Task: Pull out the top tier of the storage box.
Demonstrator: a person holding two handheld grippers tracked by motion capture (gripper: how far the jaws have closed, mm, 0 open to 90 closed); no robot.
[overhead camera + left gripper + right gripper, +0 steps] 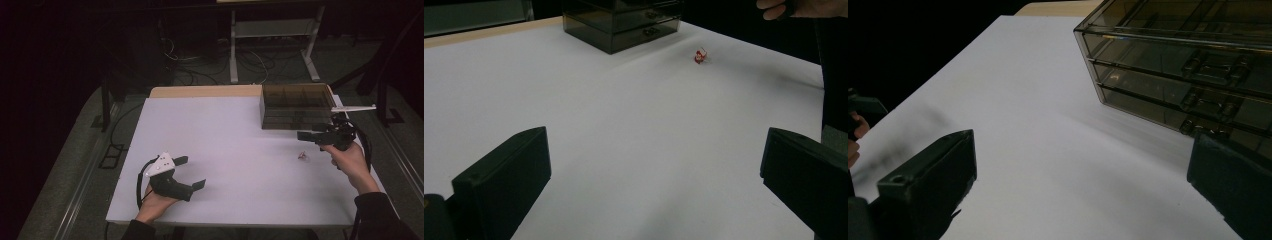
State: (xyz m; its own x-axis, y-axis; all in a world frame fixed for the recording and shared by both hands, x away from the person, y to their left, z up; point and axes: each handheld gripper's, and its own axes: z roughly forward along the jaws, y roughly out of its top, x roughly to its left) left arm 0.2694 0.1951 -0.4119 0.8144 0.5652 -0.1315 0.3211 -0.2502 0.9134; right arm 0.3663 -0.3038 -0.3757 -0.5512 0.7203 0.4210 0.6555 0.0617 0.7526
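A dark see-through drawer box (pixel 295 107) stands at the back right of the white table (pixel 225 130). Its three drawer fronts with handles (pixel 1188 75) face my right gripper (pixel 1083 160), which is open and held above the table just in front of the box (pixel 307 131). A tiny red-and-white object (pixel 302 156) lies on the table below that gripper. My left gripper (pixel 192 172) rests near the front left, open with nothing between its jaws (pixel 654 155), and looks toward the small object (pixel 700 55) and the box (pixel 624 25).
A wooden strip (pixel 205 91) runs along the table's far edge. Beyond it the dark floor holds cables and a white stand (pixel 272 30). The person's right hand (pixel 804 7) is at the top right of the left gripper view.
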